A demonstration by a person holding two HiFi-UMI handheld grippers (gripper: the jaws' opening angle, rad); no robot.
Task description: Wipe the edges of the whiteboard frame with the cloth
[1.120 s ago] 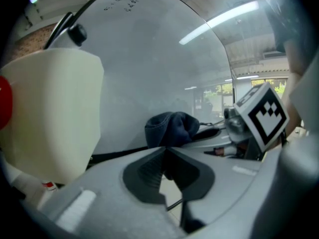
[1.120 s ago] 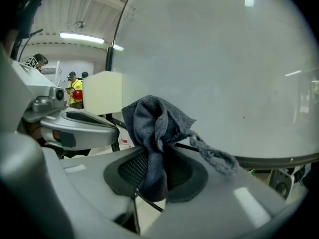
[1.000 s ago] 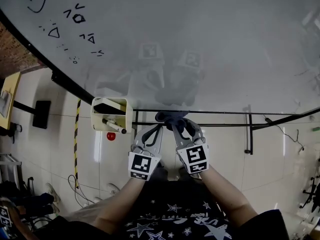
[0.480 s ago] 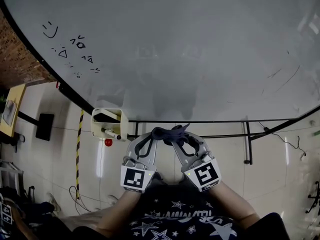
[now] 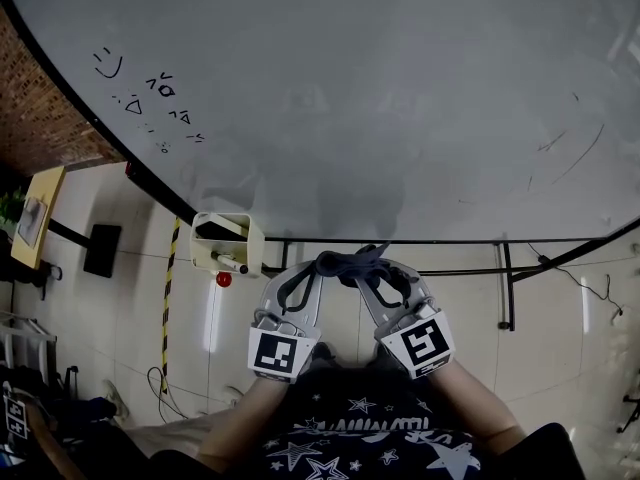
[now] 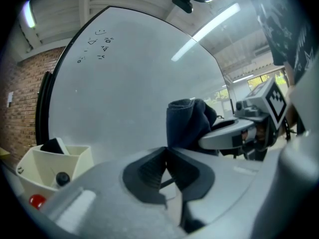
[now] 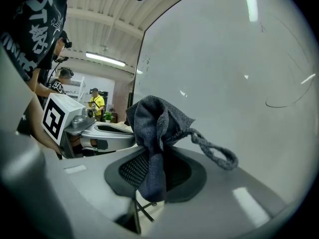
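Below the bottom edge of the whiteboard frame (image 5: 460,239), the cloth (image 5: 350,261) is stretched between the tips of the left gripper (image 5: 318,266) and the right gripper (image 5: 368,270); it is seen just under the black bar, and contact with the bar cannot be made out. A second ago the cloth was bunched up against that edge at the right gripper's tip, with the left gripper only beside it; half a second ago it was already shared by both, and that hold is unchanged, though both grippers are now seen a little lower and further right. The right gripper's jaws are closed on the cloth; a fold is pinched between the ribbed pads and hangs below them, and a corded loop (image 7: 219,153) is thrown out to one side. The left gripper's jaws are brought together at the tips, and the dark fabric rises straight from where they meet, so an edge appears to be nipped there. A cream tray (image 5: 252,248) with a marker (image 5: 232,264) is seen at the frame's lower left; scribbles (image 5: 150,93) remain on the whiteboard (image 5: 380,98).
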